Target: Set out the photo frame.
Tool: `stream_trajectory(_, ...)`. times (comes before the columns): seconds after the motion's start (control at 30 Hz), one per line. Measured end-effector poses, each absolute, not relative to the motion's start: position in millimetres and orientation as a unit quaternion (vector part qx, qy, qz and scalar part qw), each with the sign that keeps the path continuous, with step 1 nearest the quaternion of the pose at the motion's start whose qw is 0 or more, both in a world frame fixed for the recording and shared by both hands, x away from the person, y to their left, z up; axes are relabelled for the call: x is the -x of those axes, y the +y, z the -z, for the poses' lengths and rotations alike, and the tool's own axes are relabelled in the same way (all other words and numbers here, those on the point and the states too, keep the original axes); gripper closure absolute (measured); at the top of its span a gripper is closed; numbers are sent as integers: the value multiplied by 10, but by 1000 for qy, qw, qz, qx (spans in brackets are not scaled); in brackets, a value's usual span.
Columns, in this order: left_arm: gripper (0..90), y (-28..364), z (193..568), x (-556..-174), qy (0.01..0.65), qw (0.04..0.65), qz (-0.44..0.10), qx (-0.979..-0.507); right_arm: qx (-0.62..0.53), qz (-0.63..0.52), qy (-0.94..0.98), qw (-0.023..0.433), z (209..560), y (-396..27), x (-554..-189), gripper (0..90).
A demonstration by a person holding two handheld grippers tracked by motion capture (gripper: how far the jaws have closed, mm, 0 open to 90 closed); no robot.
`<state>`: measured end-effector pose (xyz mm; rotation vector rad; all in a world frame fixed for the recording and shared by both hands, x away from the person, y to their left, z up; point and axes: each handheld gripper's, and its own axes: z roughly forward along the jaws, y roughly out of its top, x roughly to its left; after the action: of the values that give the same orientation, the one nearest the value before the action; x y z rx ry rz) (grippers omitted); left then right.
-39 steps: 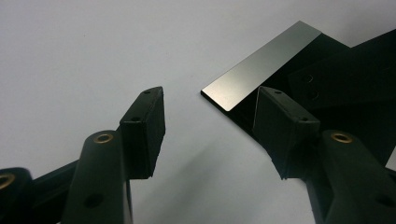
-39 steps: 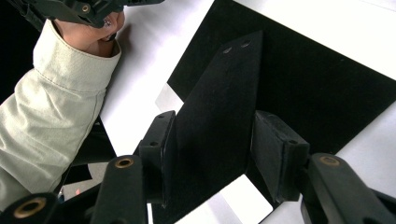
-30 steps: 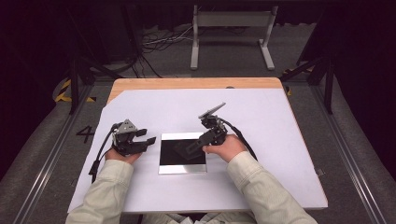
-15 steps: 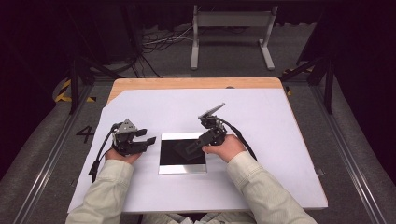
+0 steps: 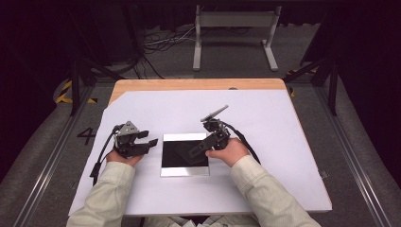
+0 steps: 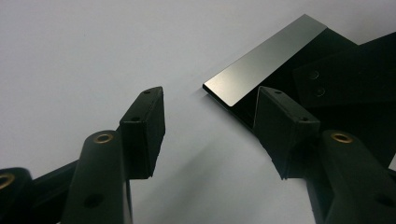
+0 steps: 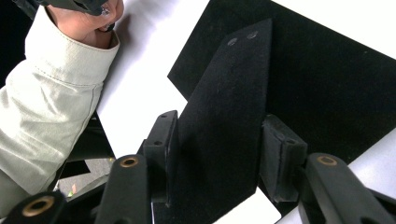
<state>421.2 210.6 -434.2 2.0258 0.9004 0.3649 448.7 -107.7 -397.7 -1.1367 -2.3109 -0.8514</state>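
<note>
Closing right tool (image 7: 217,154) around black plate (image 7: 224,107), pads at its edges | left tool (image 6: 210,135) open beside tray (image 5: 185,173) | desk (image 5: 283,127)

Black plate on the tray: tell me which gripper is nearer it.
Right. The right gripper has its jaws around the black plate, over the tray; the left gripper stays off the tray's left edge.

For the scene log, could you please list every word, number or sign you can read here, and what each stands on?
"4": a dark numeral on the grey floor left of the table, seen in the high view.
Black and yellow striped hazard marking, no words, on that floor farther back.
Nothing else bears readable text.
</note>
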Motion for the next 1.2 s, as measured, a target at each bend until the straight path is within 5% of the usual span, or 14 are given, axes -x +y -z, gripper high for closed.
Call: stream_trajectory(1.2,437,2125,4332,-4212,365,433,-154,-810,350,264,-867,238,3851,-1168,-4175,820)
